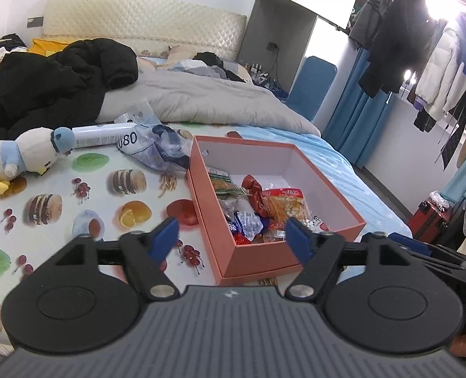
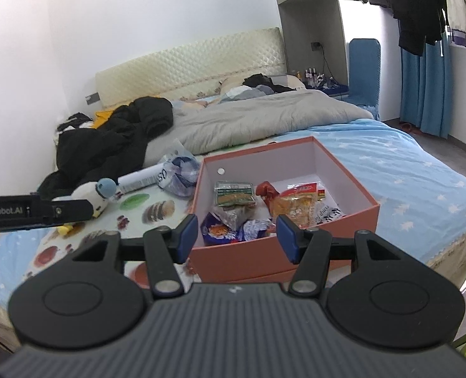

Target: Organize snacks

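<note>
Left gripper at lower centre of the left wrist view, blue pads spread wide, nothing between them, near corner of the salmon-pink box showing through the gap. Right gripper at lower centre of the right wrist view, jaws moderately apart, gripping nothing, the same box's front wall just beyond. Box open-topped on the fruit-and-burger printed sheet, centre-right in both views. Inside, toward the near-left side: red-and-orange noodle snack packet, green-and-orange packet against the left wall, blue-and-white wrapped snacks nearest the front. At left of the box: crumpled blue-white plastic bag, white tube, penguin plush toy. Black jacket at upper left, grey duvet behind.
</note>
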The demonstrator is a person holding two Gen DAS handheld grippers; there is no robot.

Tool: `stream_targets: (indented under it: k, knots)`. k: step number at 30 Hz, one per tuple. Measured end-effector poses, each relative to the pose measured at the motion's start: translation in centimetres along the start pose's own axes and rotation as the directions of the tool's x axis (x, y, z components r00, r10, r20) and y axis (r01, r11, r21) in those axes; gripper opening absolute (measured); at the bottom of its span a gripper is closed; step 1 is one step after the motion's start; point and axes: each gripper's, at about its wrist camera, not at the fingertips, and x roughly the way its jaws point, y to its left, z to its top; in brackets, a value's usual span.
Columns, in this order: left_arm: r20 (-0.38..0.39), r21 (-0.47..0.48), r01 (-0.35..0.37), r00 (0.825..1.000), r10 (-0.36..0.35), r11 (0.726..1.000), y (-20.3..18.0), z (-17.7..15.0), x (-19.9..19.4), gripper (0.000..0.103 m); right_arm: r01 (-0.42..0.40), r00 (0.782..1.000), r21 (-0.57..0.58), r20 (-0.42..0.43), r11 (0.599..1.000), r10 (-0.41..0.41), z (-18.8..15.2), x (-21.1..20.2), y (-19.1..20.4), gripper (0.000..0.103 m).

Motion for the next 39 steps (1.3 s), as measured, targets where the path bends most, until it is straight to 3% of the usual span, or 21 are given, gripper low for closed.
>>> stream_targets:
  k: [1, 3, 21, 39]
  knots:
    - [-0.002, -0.001, -0.008, 1.000, 0.008, 1.000, -0.1, 0.0, 0.2, 0.092, 0.001, 1.000, -0.007, -0.005, 1.000, -0.001, -0.1, 0.1, -0.1, 0.063]
    - [-0.009, 0.003, -0.028, 1.000, 0.028, 1.000, -0.2, -0.1, 0.6, 0.096, 0.011, 1.000, -0.016, -0.012, 1.000, -0.011, -0.1, 0.4, -0.2, 0.094]
    - [-0.048, 0.035, -0.116, 0.992, 0.117, 0.993, -0.2, -0.2, 2.2, 0.101, 0.045, 0.998, -0.011, -0.032, 0.999, -0.045, -0.5, 1.3, -1.2, 0.092]
    - [-0.044, 0.057, -0.129, 0.990, 0.132, 0.990, -0.8, 0.2, 1.5, 0.101, 0.034, 0.999, -0.009, -0.027, 0.999, -0.034, -0.2, 1.0, -1.2, 0.092]
